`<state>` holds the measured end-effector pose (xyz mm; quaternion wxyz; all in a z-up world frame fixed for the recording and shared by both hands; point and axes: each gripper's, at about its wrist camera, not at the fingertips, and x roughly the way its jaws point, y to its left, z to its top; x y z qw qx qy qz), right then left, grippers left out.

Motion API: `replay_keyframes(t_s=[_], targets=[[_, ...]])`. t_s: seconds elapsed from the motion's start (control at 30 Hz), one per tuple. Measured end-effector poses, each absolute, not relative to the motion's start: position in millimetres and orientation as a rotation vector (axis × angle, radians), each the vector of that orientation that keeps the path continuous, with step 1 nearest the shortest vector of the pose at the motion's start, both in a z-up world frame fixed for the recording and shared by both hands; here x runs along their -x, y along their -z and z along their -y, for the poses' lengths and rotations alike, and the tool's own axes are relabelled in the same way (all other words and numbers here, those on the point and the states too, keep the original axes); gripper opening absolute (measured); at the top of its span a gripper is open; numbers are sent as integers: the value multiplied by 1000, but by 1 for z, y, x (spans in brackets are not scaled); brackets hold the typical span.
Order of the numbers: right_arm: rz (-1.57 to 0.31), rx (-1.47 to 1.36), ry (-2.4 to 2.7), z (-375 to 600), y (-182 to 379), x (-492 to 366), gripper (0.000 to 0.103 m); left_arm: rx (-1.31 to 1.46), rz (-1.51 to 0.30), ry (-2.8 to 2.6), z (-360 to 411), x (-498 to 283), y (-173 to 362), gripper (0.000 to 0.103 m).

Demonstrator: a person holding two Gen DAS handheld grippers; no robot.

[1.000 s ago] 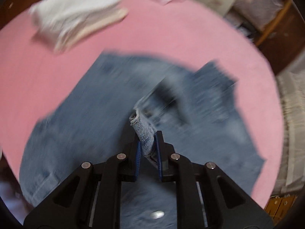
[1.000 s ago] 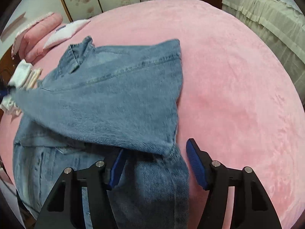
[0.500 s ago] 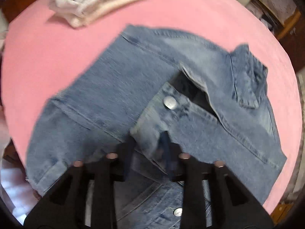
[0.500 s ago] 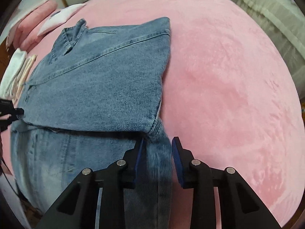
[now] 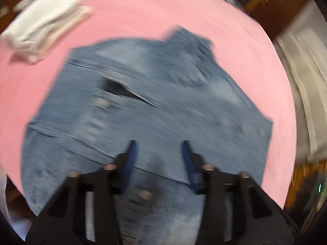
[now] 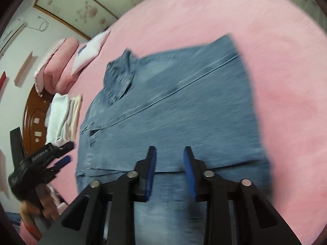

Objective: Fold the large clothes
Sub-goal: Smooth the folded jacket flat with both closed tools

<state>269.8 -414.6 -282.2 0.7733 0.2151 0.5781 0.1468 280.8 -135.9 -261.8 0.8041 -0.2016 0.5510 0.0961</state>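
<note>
A blue denim jacket (image 5: pixel 155 110) lies folded on the pink bed, collar at the far side; it also shows in the right wrist view (image 6: pixel 173 114). My left gripper (image 5: pixel 158 145) is open and empty, held just above the jacket's near part. My right gripper (image 6: pixel 168 150) is open and empty above the jacket's near fold edge. The left gripper also shows at the left edge of the right wrist view (image 6: pixel 61 155), beside the jacket. Both views are blurred by motion.
A stack of folded white and cream clothes (image 5: pixel 43 28) lies on the pink bed cover (image 5: pixel 143 16) beyond the jacket, also in the right wrist view (image 6: pixel 63 116). Pink pillows (image 6: pixel 61 61) lie at the headboard. The bed edge with a cream valance (image 5: pixel 306 85) is at the right.
Both grippers have let go of the denim and opened. They have pulled back a little from the jacket, which now lies flat with its side folded over.
</note>
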Motion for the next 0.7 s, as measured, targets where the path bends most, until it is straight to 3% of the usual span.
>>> replay_keyframes(t_s=[0.07, 0.1, 0.13, 0.3, 0.4, 0.57, 0.7], targets=[[-1259, -504, -373, 396, 292, -273, 13, 369, -1260, -159, 166, -293, 283, 8], [-1269, -515, -389, 389, 297, -274, 11, 358, -1283, -148, 176, -295, 290, 6], [-1288, -520, -405, 379, 304, -275, 6, 364, -1312, -140, 185, -298, 300, 6], [-1356, -388, -358, 350, 335, -284, 4, 456, -1460, -222, 198, -306, 344, 6], [-1364, -448, -373, 357, 346, -286, 2, 474, -1450, -246, 191, -307, 351, 5], [-1343, -354, -232, 400, 347, -284, 2, 232, -1420, -426, 164, -305, 350, 5], [-1302, -429, -97, 464, 345, -279, 1, 296, -1381, -555, 110, -291, 353, 5]])
